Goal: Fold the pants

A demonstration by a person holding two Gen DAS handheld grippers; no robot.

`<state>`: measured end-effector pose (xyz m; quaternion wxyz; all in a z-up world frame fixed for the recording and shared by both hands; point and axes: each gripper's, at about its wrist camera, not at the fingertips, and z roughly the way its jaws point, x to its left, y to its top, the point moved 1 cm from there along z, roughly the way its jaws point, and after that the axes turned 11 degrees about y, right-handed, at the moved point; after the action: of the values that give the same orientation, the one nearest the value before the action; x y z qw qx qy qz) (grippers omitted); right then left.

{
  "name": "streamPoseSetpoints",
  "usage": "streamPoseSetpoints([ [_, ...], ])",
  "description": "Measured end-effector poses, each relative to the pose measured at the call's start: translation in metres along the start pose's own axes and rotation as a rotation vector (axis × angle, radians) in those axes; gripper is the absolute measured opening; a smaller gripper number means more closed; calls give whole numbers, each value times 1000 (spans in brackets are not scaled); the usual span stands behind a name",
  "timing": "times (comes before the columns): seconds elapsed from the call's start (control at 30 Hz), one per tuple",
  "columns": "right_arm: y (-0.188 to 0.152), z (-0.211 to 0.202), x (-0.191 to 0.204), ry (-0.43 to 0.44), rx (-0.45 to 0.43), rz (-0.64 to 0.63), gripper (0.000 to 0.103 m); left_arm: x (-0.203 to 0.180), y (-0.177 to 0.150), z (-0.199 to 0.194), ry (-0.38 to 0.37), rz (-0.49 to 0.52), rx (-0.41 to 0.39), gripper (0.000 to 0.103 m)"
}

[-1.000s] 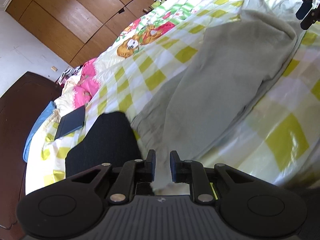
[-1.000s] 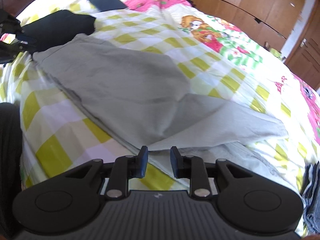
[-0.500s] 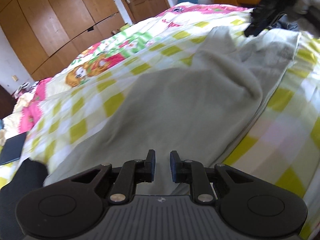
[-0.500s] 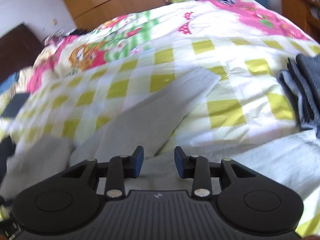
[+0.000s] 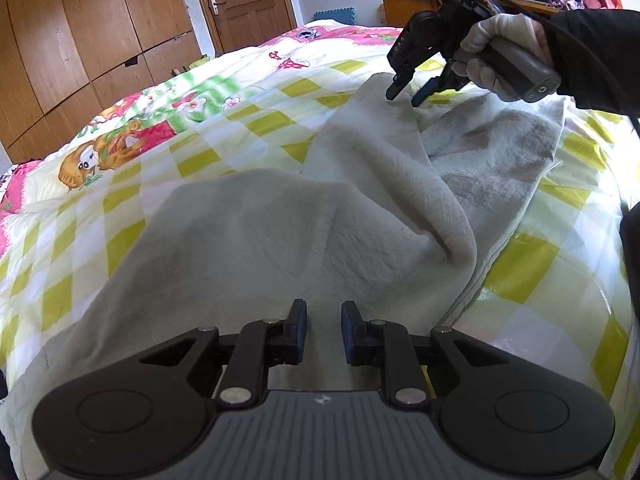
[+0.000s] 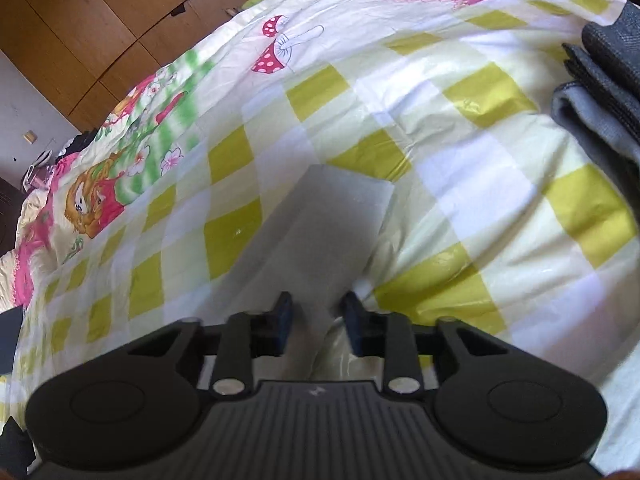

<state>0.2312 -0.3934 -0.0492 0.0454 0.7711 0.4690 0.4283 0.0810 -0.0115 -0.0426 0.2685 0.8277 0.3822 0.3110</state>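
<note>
Pants [image 5: 280, 232], pale grey, lie on the bed [image 5: 200, 136] along its near edge, bunched into a ridge toward the right claw [image 5: 404, 98]. Left claw [image 5: 323, 330]: fingers apart, low over the fabric, gripping nothing. Right claw: fingers apart, straddling a raised fold at the far end; can't tell if it touches cloth. One leg end [image 6: 340, 208] lies flat toward the bed's middle.

Judgement: mid-fold. Do it well by pinching both layers at the hem edge, lifting evenly, keeping tension between claws, and flattening the ridge before creasing.

No containers visible; a folded dark garment stack [image 6: 600, 92] sits at the bed's right edge.
</note>
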Motion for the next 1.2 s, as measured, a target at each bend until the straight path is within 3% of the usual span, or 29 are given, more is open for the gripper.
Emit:
streamPoseSetpoints([
  [0.1,9,-23,11,120,-66,13,3,1,6,0,-2,-3,9,35],
  [0.23,16,-105,31,250,-190,-38,3,-1,14,-6,16,38,-10,35],
  [0.33,13,-165,32,221,-259,-107,3,-5,21,-11,11,55,-34,35],
  [0.4,1,-188,18,150,-268,-105,3,-13,23,-10,10,74,-42,39],
  [0.5,-26,-197,-15,16,-256,-97,3,-29,20,-6,2,115,-36,40],
  [0.6,-48,-188,-60,-47,-218,-15,5,-42,15,-1,19,156,-23,40],
  [0.77,-58,-180,-112,62,-222,197,15,-44,22,-3,25,194,-1,41],
  [0.83,-60,-180,-122,111,-246,247,34,-46,24,-3,34,224,5,42],
  [0.9,-61,-173,-129,189,-262,292,39,-49,25,-4,34,240,13,42],
  [0.97,-60,-167,-135,211,-297,359,35,-54,25,-3,37,253,17,42],
  [1.0,-58,-169,-137,220,-332,373,27,-55,26,-3,40,260,19,42],
  [1.03,-54,-171,-137,228,-359,372,5,-57,27,-4,42,265,21,42],
  [1.2,-37,-216,-114,218,-510,175,3,-64,36,-7,30,288,6,42],
])
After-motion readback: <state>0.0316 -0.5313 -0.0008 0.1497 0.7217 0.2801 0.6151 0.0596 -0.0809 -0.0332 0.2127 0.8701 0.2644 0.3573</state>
